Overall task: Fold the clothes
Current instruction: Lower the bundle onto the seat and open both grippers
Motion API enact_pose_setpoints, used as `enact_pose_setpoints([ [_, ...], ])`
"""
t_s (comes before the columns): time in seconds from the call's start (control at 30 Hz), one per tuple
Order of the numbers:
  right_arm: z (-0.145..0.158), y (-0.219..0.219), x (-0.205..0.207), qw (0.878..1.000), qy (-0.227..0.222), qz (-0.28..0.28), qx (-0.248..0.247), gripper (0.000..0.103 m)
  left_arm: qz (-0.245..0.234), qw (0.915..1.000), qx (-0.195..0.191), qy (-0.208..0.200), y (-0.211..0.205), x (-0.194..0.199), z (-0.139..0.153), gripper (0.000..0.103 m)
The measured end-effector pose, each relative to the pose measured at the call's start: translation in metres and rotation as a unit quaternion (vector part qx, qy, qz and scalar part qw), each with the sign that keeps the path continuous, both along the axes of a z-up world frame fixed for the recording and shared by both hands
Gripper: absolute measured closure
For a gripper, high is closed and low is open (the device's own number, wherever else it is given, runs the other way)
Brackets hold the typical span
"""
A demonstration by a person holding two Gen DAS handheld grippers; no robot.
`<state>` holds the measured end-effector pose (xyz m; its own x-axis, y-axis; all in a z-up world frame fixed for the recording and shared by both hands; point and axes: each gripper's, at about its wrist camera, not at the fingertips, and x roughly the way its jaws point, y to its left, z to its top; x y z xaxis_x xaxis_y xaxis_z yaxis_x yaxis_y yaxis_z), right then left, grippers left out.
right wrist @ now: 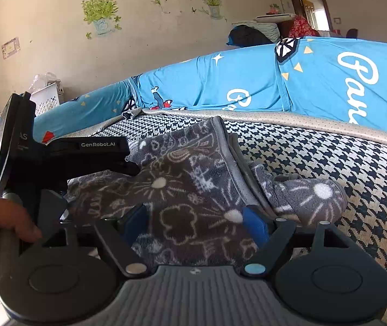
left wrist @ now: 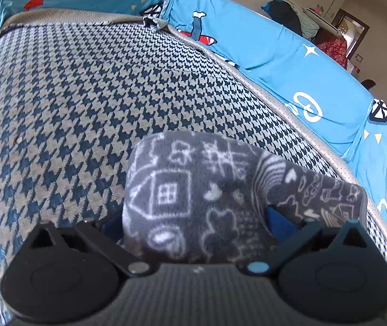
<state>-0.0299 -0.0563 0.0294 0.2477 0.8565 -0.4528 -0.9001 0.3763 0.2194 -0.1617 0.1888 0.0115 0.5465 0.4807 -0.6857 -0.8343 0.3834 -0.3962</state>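
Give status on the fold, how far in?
Early to mid. Done: grey patterned garment is bunched on the houndstooth seat, one layer lapped over. In hand: left tongs and right tongs both have fabric between their fingers. Left: flatten and finish; no neat fold yet.
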Motion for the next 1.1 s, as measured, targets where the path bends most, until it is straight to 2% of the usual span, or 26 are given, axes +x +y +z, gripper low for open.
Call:
enact_pose_setpoints([
  [0.13, 0.008, -0.006, -0.001, 1.000, 0.009, 0.015, -0.004, 0.023, 0.001, 0.9999, 0.011, 0.008, -0.007, -0.004, 0.003, 0.000],
  [0.2, 0.013, -0.012, -0.005, 1.000, 0.007, 0.017, -0.006, 0.020, 0.005, 1.0000, 0.003, 0.007, -0.012, -0.009, 0.008, 0.000],
  [0.33, 0.022, -0.022, -0.013, 1.000, 0.001, 0.015, -0.020, 0.005, 0.013, 0.9995, -0.028, 0.003, -0.023, -0.023, 0.018, 0.000],
  [0.4, 0.026, -0.027, -0.019, 0.999, -0.004, 0.006, -0.037, 0.001, 0.011, 0.9996, -0.022, 0.017, -0.033, -0.030, 0.024, 0.000],
  [0.57, 0.031, -0.040, -0.031, 0.995, -0.031, -0.018, -0.097, 0.000, -0.005, 0.9970, 0.035, 0.069, -0.066, -0.038, 0.042, 0.000],
  [0.7, 0.035, -0.051, -0.036, 0.990, -0.044, -0.032, -0.128, 0.000, -0.023, 0.9944, 0.055, 0.087, -0.094, -0.046, 0.047, 0.000],
  [0.8, 0.040, -0.061, -0.036, 0.990, -0.020, -0.050, -0.128, 0.000, -0.047, 0.9929, 0.054, 0.095, -0.117, -0.053, 0.043, 0.000],
  [0.93, 0.040, -0.071, -0.032, 0.986, 0.043, -0.067, -0.148, 0.000, -0.055, 0.9925, 0.055, 0.094, -0.140, -0.061, 0.039, 0.000],
  [1.0, 0.039, -0.078, -0.032, 0.984, 0.050, -0.070, -0.157, 0.000, -0.058, 0.9917, 0.060, 0.098, -0.152, -0.065, 0.037, 0.000],
  [1.1, 0.036, -0.084, -0.035, 0.981, 0.036, -0.066, -0.178, 0.000, -0.063, 0.9890, 0.063, 0.118, -0.167, -0.063, 0.031, 0.000],
])
